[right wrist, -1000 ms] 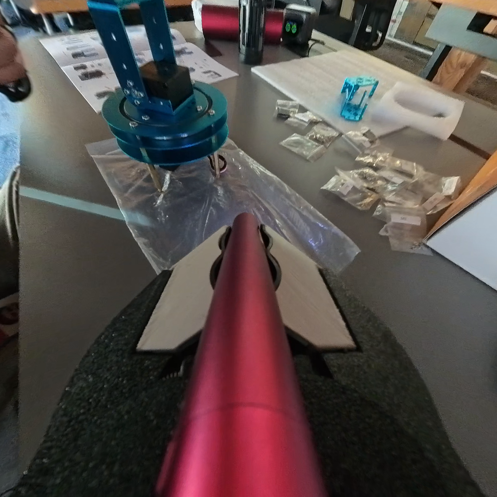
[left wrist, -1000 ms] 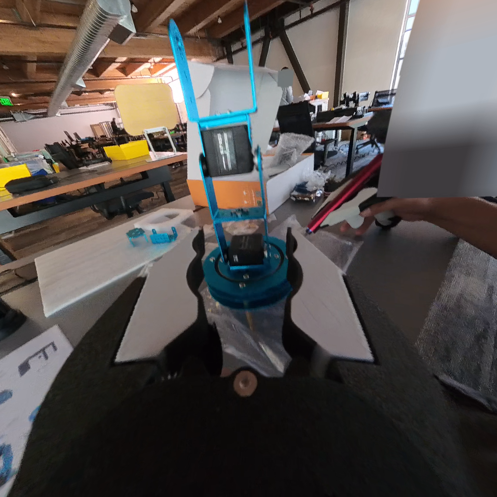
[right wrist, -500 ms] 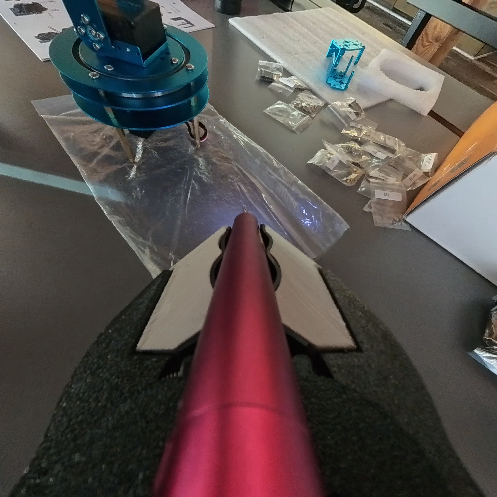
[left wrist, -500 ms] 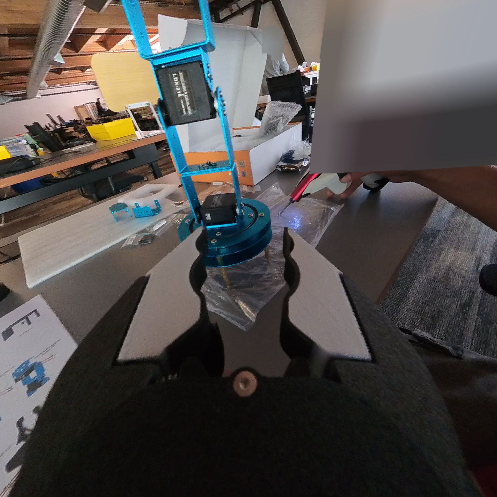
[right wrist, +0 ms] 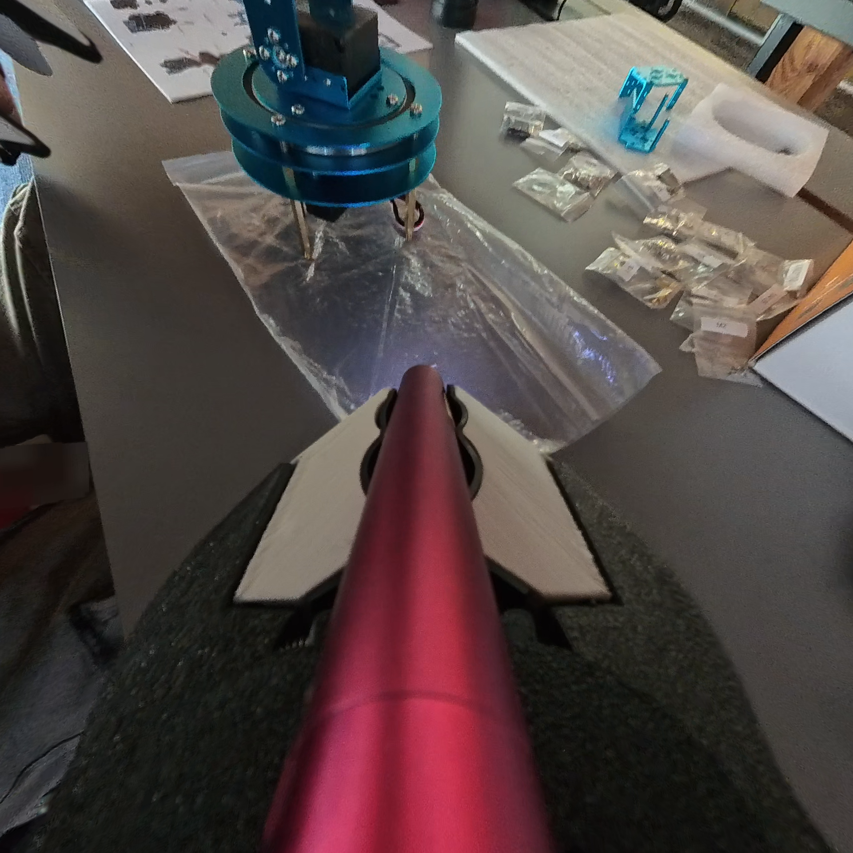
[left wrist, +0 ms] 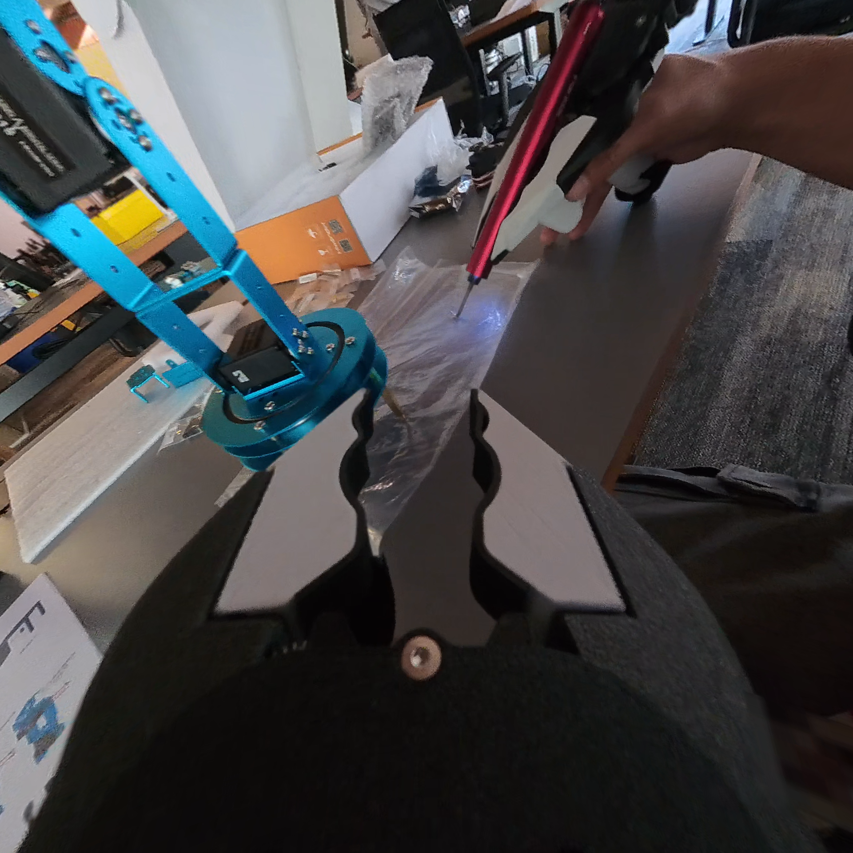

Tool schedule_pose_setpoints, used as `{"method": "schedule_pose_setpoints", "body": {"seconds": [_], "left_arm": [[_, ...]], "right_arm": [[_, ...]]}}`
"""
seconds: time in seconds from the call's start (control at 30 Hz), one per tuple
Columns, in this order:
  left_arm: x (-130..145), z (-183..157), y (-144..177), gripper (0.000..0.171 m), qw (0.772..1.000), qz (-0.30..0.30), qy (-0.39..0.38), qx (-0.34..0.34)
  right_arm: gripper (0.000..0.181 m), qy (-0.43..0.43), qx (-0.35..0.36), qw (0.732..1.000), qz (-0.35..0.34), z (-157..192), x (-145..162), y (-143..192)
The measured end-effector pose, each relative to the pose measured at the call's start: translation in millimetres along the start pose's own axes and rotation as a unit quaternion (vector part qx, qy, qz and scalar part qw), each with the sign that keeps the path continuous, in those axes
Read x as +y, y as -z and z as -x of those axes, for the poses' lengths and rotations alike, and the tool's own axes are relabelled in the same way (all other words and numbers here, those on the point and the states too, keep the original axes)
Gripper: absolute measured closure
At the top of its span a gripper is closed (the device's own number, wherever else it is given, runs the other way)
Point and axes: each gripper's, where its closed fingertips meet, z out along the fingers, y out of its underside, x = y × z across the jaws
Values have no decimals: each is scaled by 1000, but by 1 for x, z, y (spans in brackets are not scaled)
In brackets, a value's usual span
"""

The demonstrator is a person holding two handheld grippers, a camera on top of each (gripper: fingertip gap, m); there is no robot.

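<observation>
A blue metal robot-arm assembly [left wrist: 295, 392] with a round base and black servos stands on thin brass legs on a clear plastic bag [left wrist: 438, 332]. My left gripper [left wrist: 417, 406] is open and empty, just right of and behind the base. My right gripper [right wrist: 420, 397] is shut on a red electric screwdriver [right wrist: 415, 600]. In the left wrist view the screwdriver [left wrist: 521, 147] points steeply down, its lit tip on the bag. The assembly [right wrist: 327, 120] stands at the far end of the bag [right wrist: 415, 300] in the right wrist view.
Several small bags of hardware [right wrist: 669, 258] lie right of the plastic bag. A blue bracket [right wrist: 646, 111] sits on a white foam sheet, by a white foam piece [right wrist: 757, 134]. An orange and white box [left wrist: 351, 217] stands behind. Printed sheets [left wrist: 37, 692] lie left. The table edge [left wrist: 646, 415] runs at right. About 20 centimeters separates my left fingertips from my right.
My left gripper has drawn back from around the blue base and shifted right, so the assembly now stands to its left. My right gripper has brought the screwdriver tip down onto the bag.
</observation>
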Motion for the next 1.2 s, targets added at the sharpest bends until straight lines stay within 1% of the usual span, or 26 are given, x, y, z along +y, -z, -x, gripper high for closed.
{"method": "schedule_pose_setpoints", "body": {"seconds": [0.23,0.43,0.63,0.9,1.2], "left_arm": [[-4,-10,-1,131,1000,1,-15,4],[-5,-8,-6,131,1000,2,-14,8],[-8,-9,-8,132,1000,-1,-17,12],[-4,-7,-9,132,1000,3,-15,13],[-3,-6,-11,132,1000,4,-13,15]], "right_arm": [[159,-10,0,1000,-15,-2,-2,6],[159,3,0,1000,-12,1,-2,6],[159,-1,-2,1000,-8,0,0,6],[159,-1,-7,1000,-5,2,1,6],[159,11,-14,1000,-20,10,-8,9]]}}
